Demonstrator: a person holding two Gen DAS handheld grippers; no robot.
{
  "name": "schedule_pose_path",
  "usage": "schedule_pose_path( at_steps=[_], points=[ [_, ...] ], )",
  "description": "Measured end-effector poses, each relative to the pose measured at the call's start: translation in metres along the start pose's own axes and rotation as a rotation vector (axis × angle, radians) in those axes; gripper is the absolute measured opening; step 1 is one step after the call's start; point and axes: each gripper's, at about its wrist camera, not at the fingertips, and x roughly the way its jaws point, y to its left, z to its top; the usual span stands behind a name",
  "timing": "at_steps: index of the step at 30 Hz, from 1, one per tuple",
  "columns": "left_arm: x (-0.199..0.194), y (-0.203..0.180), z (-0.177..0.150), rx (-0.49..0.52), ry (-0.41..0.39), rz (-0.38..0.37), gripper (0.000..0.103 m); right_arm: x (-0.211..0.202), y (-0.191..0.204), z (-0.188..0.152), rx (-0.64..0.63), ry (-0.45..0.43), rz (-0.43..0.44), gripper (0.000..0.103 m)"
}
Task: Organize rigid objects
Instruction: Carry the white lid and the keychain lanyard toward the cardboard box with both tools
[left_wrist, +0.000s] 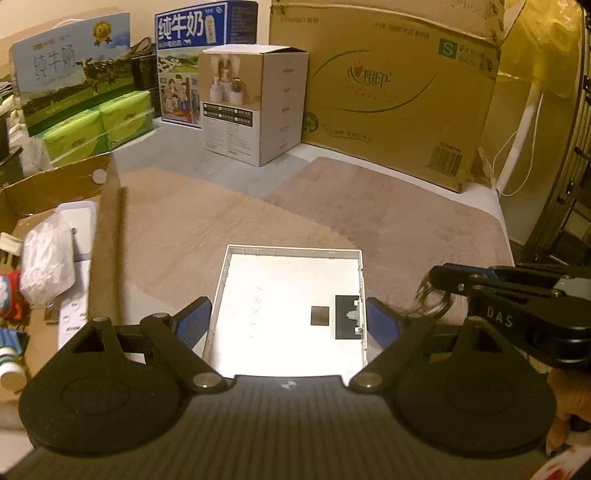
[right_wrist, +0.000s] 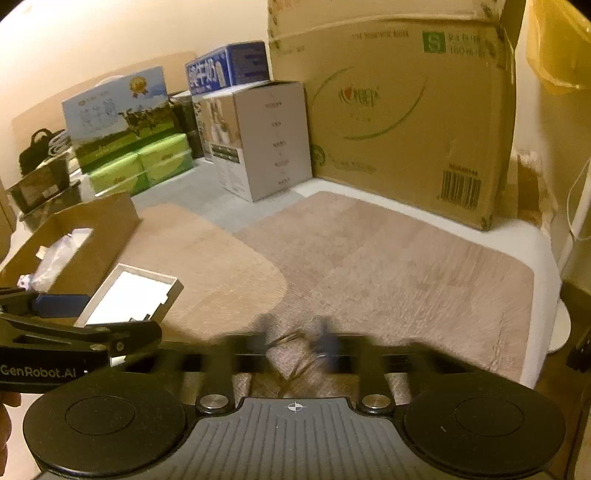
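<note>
My left gripper (left_wrist: 286, 321) is shut on a flat white tray-like lid (left_wrist: 291, 306), one blue pad on each side wall, holding it over the brown rug. The lid also shows in the right wrist view (right_wrist: 129, 295), at the left. My right gripper (right_wrist: 299, 345) is blurred and shut on a thin brown curly thing, perhaps a hair tie (right_wrist: 295, 350). In the left wrist view the right gripper (left_wrist: 436, 282) sits just right of the lid with the brown thing (left_wrist: 432, 299) hanging from its tips.
An open cardboard box (left_wrist: 107, 206) at left holds a remote, a plastic bag and small items. Milk cartons (left_wrist: 70, 70), green tissue packs (left_wrist: 99, 129), a white box (left_wrist: 255, 103) and a big carton (left_wrist: 399, 92) line the back. A white fan pole (left_wrist: 517, 140) stands right.
</note>
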Motion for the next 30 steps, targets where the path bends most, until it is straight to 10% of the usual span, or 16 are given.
schedule_pose_path(
  at_steps=[11,15,25,30],
  points=[
    [-0.019,0.017,-0.033,-0.037,0.037,0.030,0.087,-0.006,0.009,-0.039,-0.061,0.055,0.000,0.007],
    [-0.017,0.019,-0.037,-0.044,0.048,0.030,0.087,-0.009,0.004,-0.043,-0.077,0.017,-0.020,0.068],
    [-0.007,0.018,-0.038,-0.049,0.064,0.023,0.087,0.026,-0.005,-0.038,-0.182,0.062,0.023,0.067],
    [-0.003,0.017,-0.038,-0.050,0.072,0.021,0.087,0.035,-0.001,-0.038,-0.243,0.071,0.037,0.046]
  ],
)
